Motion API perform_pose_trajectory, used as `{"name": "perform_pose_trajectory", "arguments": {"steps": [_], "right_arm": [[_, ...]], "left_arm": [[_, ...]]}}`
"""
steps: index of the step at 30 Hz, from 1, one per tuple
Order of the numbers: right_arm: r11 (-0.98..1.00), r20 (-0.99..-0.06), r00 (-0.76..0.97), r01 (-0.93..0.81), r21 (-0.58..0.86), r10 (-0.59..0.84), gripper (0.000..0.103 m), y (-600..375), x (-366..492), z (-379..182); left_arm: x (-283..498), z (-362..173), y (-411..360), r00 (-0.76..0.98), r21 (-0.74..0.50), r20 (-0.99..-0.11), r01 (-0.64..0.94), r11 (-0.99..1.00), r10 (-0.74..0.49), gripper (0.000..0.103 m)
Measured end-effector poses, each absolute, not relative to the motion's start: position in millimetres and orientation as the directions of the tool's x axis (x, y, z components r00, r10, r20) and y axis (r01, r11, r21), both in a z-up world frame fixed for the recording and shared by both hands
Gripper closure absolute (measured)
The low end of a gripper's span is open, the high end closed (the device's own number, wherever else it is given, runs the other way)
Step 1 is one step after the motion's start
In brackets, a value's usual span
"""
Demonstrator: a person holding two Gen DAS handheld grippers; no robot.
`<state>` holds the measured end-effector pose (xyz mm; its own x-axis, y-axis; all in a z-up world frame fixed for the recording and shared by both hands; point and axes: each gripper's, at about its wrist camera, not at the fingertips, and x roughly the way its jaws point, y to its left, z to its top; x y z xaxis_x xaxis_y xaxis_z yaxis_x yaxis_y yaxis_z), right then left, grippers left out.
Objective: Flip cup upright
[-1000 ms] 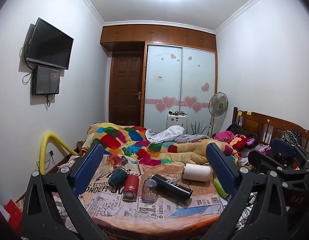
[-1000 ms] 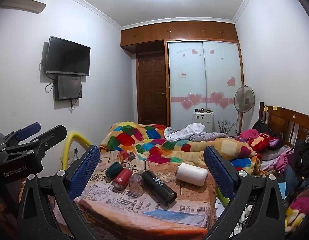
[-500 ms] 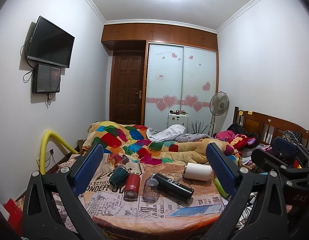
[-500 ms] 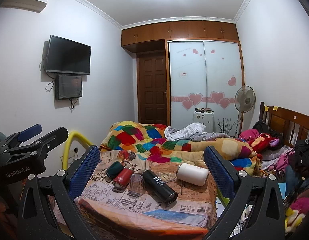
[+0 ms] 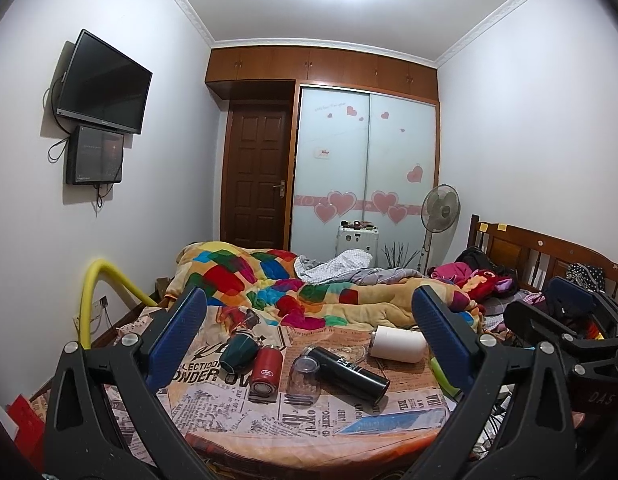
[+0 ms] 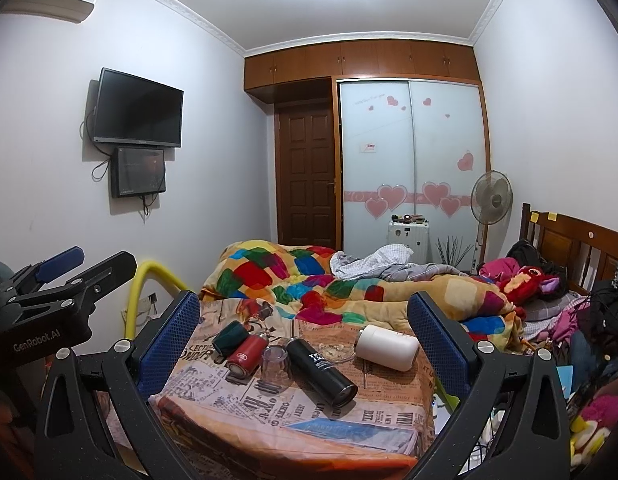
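I have both tools held back from the newspaper-covered table (image 5: 409, 404), well apart from everything on it. My left gripper (image 5: 309, 344) stands wide open with nothing between its blue pads, and my right gripper (image 6: 305, 340) is just as wide and just as empty.

The clear glass cup (image 5: 303, 376) stands mouth-down near the middle of the table — base up, not yet turned. In the right wrist view the same cup (image 6: 276, 364) sits between the red flask (image 6: 245, 354) and the black bottle (image 6: 321, 372), just beside both; I cannot tell whether it touches either.

The red flask (image 5: 263, 372) lies on its side toward the table's left edge, with a dark green mug (image 5: 237, 354) tipped over just behind it. The black bottle (image 5: 349, 372) lies diagonally across the centre, its base pointing toward the front right corner. A white cylinder (image 5: 397, 344) lies on its side near the back right corner, close to my left gripper's right pad in view.

Behind the table's far edge the patchwork quilt (image 5: 269, 276) is heaped — the table butts against it.
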<state>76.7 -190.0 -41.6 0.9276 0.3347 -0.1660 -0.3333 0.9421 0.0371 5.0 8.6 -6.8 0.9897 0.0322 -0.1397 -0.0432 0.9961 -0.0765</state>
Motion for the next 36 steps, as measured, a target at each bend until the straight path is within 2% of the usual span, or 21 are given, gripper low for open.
{"name": "perform_pose_trajectory", "arguments": {"steps": [36], "right_arm": [[0.944,-0.198,0.924,-0.327,0.038,0.328,0.000,-198,85,-61]], "left_arm": [[14,-17,11,0.987,-0.079,-0.159,-0.052,0.996,0.039,0.000]]}}
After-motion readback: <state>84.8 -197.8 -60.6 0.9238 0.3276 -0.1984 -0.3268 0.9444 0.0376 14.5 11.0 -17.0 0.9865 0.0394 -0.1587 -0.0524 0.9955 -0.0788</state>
